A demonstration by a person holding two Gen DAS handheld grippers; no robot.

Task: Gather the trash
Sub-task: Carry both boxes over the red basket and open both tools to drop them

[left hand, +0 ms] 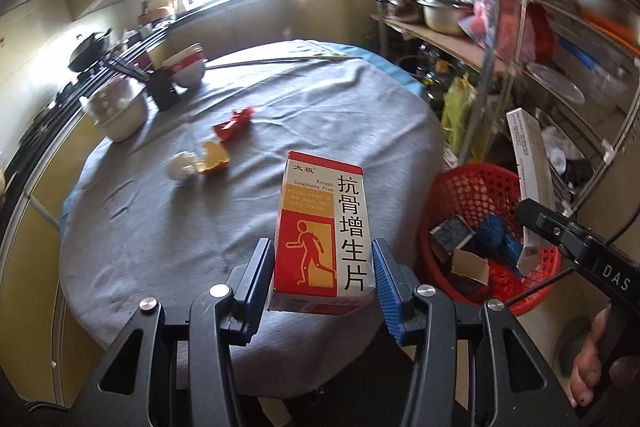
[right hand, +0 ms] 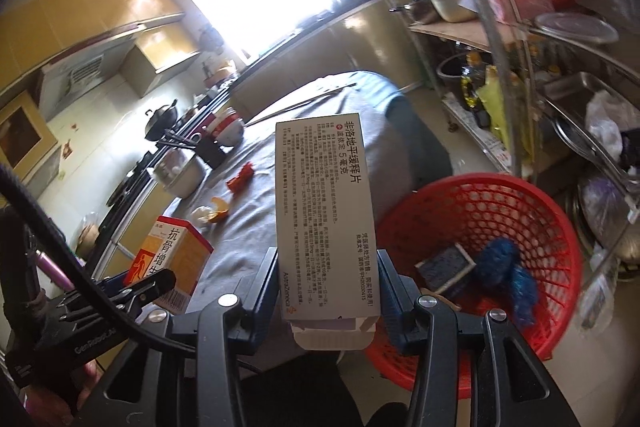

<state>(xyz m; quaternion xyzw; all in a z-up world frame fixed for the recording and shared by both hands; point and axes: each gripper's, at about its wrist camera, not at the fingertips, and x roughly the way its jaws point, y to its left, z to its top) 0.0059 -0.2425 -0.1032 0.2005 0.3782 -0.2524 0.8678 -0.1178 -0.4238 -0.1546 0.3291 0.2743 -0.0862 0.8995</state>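
As each gripper tilts down, boxes clamped

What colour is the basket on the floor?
Red, with a holey lattice wall. The basket shows best in the right wrist view.

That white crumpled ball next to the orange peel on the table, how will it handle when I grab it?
The white ball looks like crumpled tissue, so probably very light and likely to squash flat between the pads. Being roundish on the wrinkled grey cloth, it may roll or skid if nudged. It touches the orange peel, which could drag along.

Home kitchen: wok [left hand: 89, 47] on stove, bowls [left hand: 188, 65], pot rack [left hand: 568, 75] (cluttered).
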